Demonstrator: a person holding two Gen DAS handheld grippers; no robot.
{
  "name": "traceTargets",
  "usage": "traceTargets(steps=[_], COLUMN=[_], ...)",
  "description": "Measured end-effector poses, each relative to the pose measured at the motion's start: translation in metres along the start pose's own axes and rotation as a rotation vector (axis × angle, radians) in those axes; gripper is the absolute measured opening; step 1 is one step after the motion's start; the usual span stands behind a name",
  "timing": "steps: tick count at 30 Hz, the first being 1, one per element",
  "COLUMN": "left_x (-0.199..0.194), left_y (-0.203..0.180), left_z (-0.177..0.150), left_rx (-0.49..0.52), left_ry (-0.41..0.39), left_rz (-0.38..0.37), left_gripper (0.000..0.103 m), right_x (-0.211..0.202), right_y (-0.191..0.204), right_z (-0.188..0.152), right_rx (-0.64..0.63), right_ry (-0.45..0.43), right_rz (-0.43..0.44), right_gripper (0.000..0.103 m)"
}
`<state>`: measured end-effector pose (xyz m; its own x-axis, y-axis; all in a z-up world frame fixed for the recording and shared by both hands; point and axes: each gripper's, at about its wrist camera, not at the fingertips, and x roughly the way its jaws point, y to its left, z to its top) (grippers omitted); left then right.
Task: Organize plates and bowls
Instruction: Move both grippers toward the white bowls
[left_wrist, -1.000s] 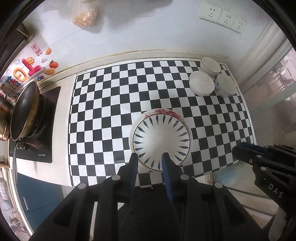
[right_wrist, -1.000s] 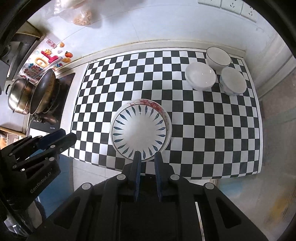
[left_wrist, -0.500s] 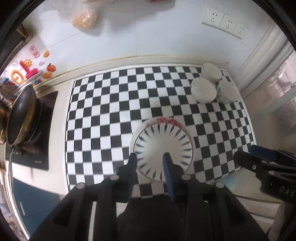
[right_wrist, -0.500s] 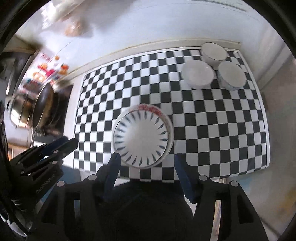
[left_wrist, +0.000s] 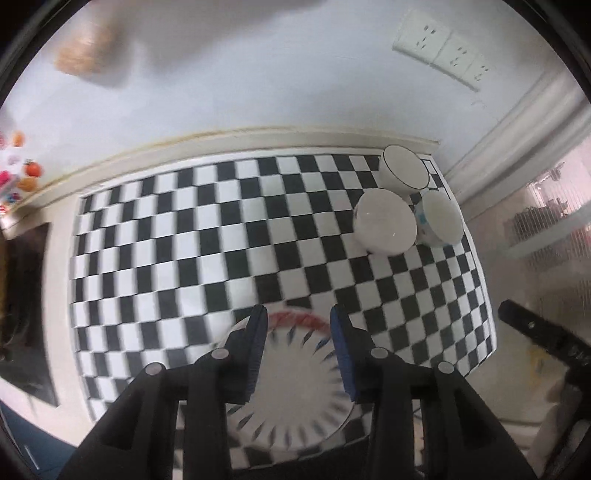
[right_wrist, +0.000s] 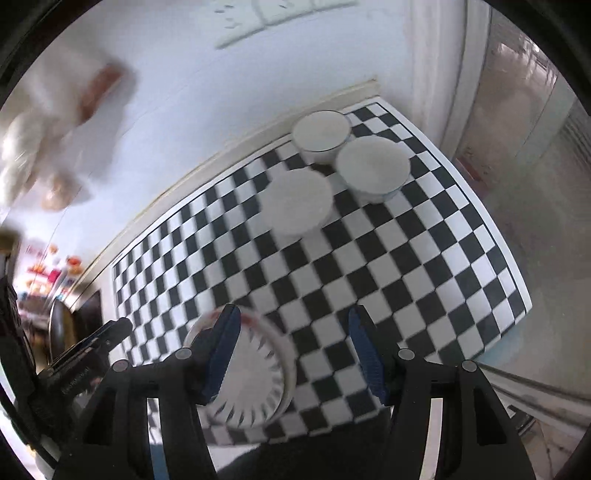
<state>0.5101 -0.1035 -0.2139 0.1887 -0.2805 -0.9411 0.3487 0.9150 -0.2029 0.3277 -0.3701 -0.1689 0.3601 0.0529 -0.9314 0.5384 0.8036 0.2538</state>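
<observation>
Bowls are sitting ahead of the right gripper (right_wrist: 293, 352), toward the far right corner of the checkered mat (right_wrist: 424, 258), and that direction is governing your coming move. You are holding the right gripper with its jaws spread wide and nothing between them; the left gripper (left_wrist: 298, 349) is hanging over the stacked plates (left_wrist: 291, 387) at the near edge of the mat, jaws parted and gripping nothing. In the right wrist view the plain white bowl (right_wrist: 298, 202) is lying nearest, almost on the gripper's forward line, with the blue-patterned bowl (right_wrist: 373, 168) just beside it to the right and the dark-rimmed bowl (right_wrist: 320, 133) behind both, near the wall. All three are round, so no long axis is constraining your approach angle. Open mat is lying between the right gripper and the bowls; nothing is blocking that path. The bowls are crowding each other, so a wide jaw is likely to nudge a neighbour. Motion blur is hiding finer rim detail.
</observation>
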Motion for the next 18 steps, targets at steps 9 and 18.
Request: traceTargets(steps=[9,18], left_x=[0.115,0.203], left_y=[-0.042,-0.084], left_z=[0.082,0.128], left_rx=[-0.051,-0.014], left_ry=[0.144,0.247], left_rz=[0.014,0.076], left_gripper=[0.032,0.032], right_x=[0.116,0.195], right_y=[-0.057,-0.067], right_z=[0.086,0.127], right_rx=[0.102,0.081], right_ry=[0.113,0.264], right_rz=[-0.008,0.120], right_gripper=[0.060,0.053])
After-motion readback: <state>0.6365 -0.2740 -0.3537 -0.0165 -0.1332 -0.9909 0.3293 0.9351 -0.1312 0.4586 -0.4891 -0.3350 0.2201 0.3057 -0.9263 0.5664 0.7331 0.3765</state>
